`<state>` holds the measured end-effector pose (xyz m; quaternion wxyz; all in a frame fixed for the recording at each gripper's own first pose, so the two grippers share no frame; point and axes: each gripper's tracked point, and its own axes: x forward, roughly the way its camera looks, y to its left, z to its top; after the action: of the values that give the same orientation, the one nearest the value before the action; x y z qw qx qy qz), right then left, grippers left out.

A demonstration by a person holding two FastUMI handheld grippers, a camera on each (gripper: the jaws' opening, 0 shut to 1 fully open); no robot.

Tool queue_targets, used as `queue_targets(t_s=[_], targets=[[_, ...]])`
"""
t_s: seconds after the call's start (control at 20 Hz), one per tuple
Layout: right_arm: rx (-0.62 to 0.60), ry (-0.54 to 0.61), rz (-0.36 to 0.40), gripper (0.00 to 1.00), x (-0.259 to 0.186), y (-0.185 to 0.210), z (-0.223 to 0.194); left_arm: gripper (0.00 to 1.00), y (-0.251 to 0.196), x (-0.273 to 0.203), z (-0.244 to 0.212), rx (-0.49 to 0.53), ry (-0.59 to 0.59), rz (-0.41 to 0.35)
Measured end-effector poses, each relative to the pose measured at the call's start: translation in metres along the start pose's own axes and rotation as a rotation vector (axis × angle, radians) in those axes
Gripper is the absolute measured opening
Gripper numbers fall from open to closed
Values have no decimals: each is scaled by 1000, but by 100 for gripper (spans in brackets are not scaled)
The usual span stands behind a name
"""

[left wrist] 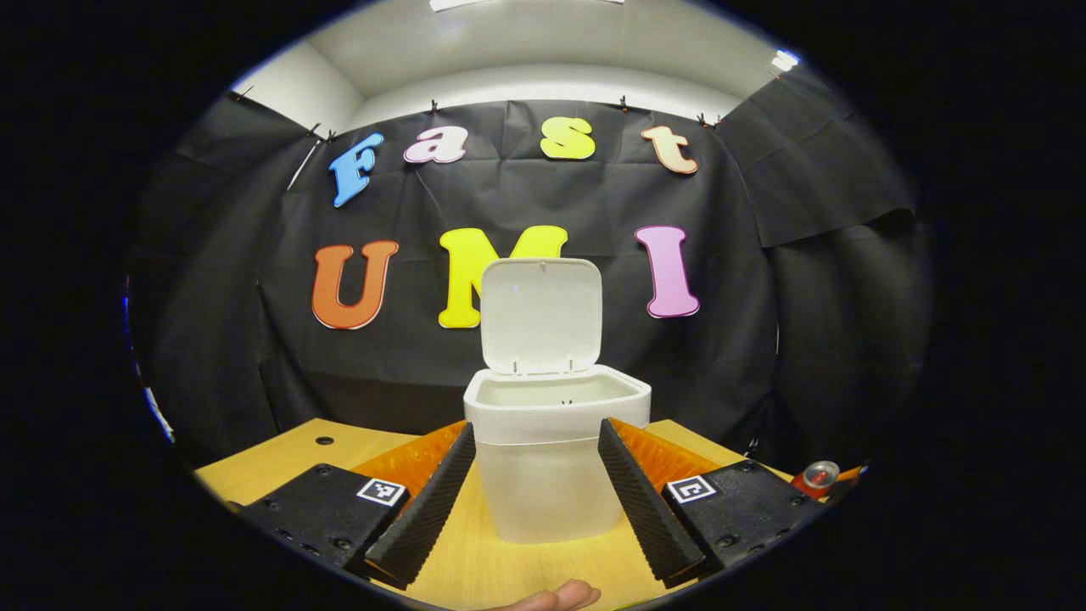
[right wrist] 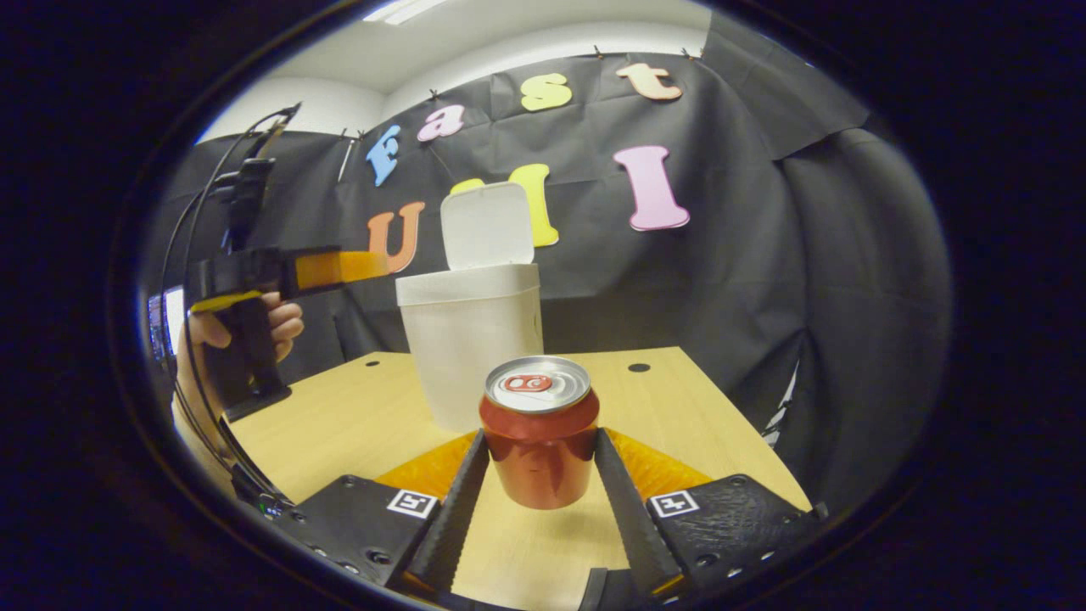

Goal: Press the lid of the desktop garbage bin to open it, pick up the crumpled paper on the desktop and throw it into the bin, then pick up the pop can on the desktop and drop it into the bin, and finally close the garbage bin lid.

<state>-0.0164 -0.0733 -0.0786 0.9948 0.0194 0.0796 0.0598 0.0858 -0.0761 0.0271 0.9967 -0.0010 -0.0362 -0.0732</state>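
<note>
lighting even and fairly bright in both views, from ceiling fixtures overhead. soft shadow on the tabletop beneath the pop can; small glare patches on its side. the open bin lid is bright, near overexposed. strong fisheye bending toward the edges, with darkening there. centre sharp; the near fingers are slightly soft.

There is one white garbage bin with its one lid standing up, one red pop can, one wooden surface with two small dark holes seen in it, two claws, and one hand in the right gripper view.
</note>
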Motion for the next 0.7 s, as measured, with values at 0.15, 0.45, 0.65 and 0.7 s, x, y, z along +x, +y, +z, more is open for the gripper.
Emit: queue_targets(t_s=[0.15,0.45,0.65,0.7], targets=[[-3,-7,-10,76,0,6,13,95,8,-14,-29,-35,36,30],[10,-51,-67,76,-4,13,53,95,30,-43,-33,26,-17,53],[6,-74,-74,77,-4,29,90,95,32,-61,-35,23,-37,19],[-3,-85,-65,77,-6,37,101,96,37,-65,-34,27,-39,22]])
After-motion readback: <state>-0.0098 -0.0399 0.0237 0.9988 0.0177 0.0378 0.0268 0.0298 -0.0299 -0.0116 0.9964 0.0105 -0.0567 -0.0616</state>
